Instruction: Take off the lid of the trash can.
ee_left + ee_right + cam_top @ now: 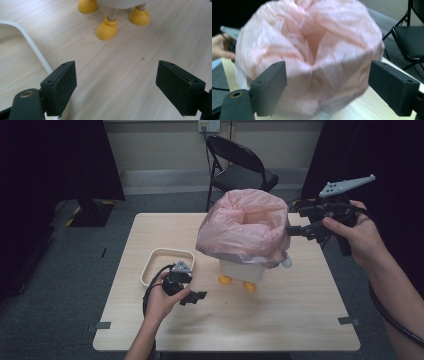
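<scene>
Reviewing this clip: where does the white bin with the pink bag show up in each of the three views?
High view: the bin stands at table centre, the pink bag draped over its top, yellow feet below.
Left gripper view: only the bin's underside at the top edge, on its yellow feet.
Right gripper view: the pink bag looms large beyond the jaws.
Shared landmark: the light wooden table.

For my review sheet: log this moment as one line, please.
scene: pink bag lining small white bin on table | left claw: open, low beside tray | right claw: open, at bag's rim
</scene>
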